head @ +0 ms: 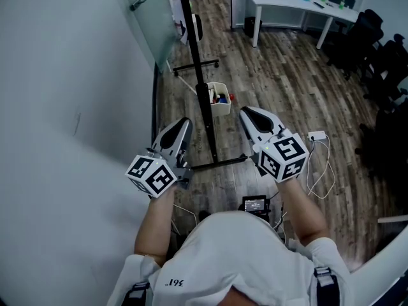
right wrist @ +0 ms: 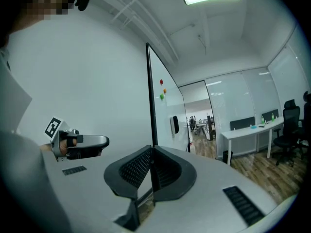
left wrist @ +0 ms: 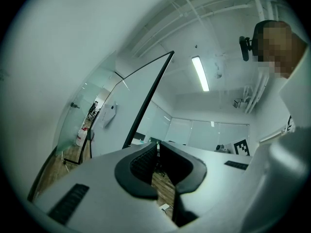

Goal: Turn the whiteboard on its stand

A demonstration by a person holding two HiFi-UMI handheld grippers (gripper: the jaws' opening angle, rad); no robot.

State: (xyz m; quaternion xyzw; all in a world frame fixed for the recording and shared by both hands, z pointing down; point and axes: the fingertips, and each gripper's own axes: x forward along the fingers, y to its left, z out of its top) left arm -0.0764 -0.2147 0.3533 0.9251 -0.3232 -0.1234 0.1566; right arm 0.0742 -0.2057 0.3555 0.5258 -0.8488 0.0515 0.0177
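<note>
whiteboard [right wrist: 165, 111]: upright on its stand and edge-on to the person, running away from them. its black near edge rises between the two grippers, and the face in the right gripper view carries red, orange and green magnets [right wrist: 164, 91].
stand [head: 220, 163]: black foot on the wood floor [head: 280, 75], with a white bin [head: 220, 102] of small items hung on the post.
left gripper [head: 185, 123]: left of the black edge and apart from it — jaws almost together, nothing between them, only floor through the slit.
right gripper [head: 246, 112]: right of the edge and clear of it. jaws clenched on nothing, the edge lining up beyond them.
surroundings: white desk [head: 287, 2] and black chairs [head: 376, 40] well apart at the right — a cable [head: 319, 164] lies on the floor.
</note>
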